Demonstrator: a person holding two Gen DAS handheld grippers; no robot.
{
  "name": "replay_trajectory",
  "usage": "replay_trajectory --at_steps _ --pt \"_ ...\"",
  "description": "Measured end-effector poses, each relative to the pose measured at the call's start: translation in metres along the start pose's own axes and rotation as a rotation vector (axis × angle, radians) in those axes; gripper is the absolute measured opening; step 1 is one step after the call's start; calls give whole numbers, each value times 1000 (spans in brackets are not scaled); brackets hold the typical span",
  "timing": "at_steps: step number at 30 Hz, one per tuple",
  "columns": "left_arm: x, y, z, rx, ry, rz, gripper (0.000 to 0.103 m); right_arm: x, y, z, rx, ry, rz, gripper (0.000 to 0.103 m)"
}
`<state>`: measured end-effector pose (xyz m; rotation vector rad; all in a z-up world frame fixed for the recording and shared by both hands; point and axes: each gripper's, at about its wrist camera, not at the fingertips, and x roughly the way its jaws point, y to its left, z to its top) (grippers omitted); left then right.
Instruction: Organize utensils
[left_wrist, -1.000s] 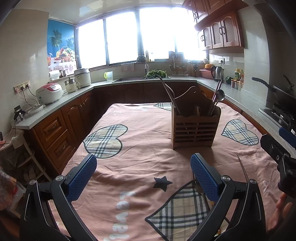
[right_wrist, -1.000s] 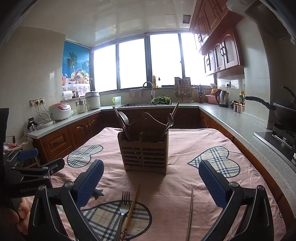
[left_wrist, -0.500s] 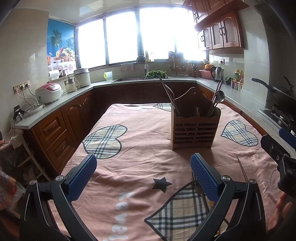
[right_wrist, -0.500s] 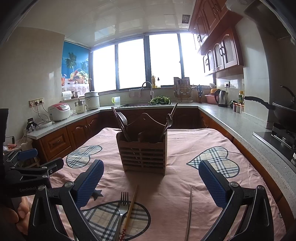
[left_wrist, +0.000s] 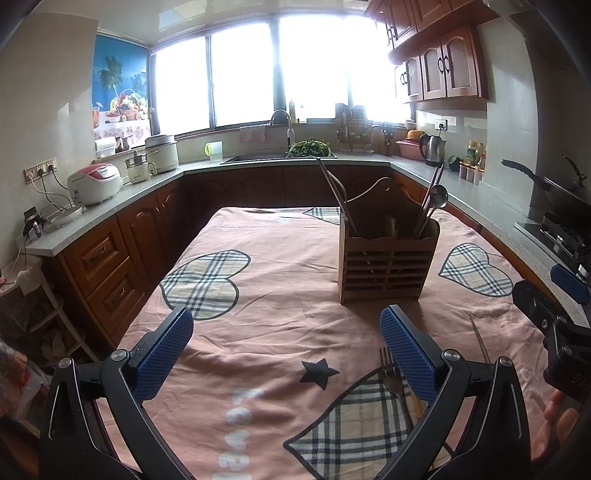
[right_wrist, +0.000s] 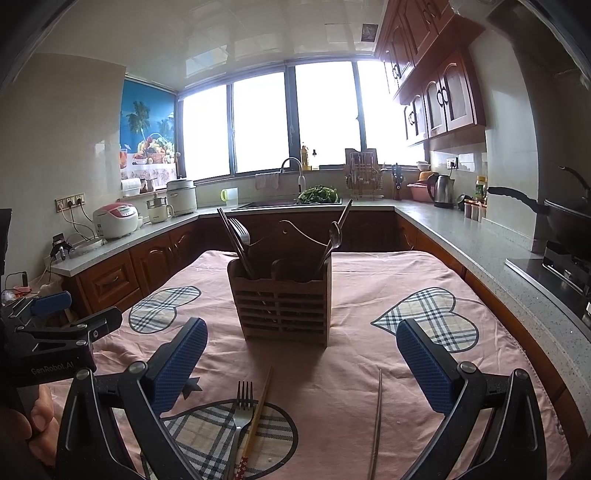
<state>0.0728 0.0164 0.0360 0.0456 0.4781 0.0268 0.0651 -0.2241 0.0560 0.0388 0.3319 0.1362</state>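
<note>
A slatted wooden utensil holder (right_wrist: 282, 304) (left_wrist: 386, 264) stands upright mid-table with forks, chopsticks and a spoon in it. On the pink cloth in front of it lie a metal fork (right_wrist: 242, 410) (left_wrist: 390, 376), a wooden chopstick (right_wrist: 258, 410) touching the fork, and a thin metal chopstick (right_wrist: 376, 417) (left_wrist: 479, 338) farther right. My right gripper (right_wrist: 301, 358) is open above these loose pieces, holding nothing. My left gripper (left_wrist: 286, 347) is open to their left, also holding nothing. The fork's handle is partly hidden behind the left gripper's right finger.
The table (left_wrist: 266, 236) wears a pink cloth with plaid hearts. Counters wrap around it: rice cookers (left_wrist: 94, 182) at left, a sink (right_wrist: 280, 201) at the back, a kettle (right_wrist: 441, 190) and a stove with a pan (right_wrist: 554, 210) at right. A hand (left_wrist: 554, 421) grips the other tool.
Both views have drifted slightly lower and nearer the table; the fork tines now show beside the left gripper's right finger. Both grippers remain open and nothing on the table has moved.
</note>
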Motion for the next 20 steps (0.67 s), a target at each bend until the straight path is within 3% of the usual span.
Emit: replay_trajectory --at_steps 9,20 --pt "-1 -5 5 -19 -30 -71 103 7 0 1 1 10 7 103" --pt "4 -14 3 -2 -25 -68 103 7 -26 1 81 14 -20 103"
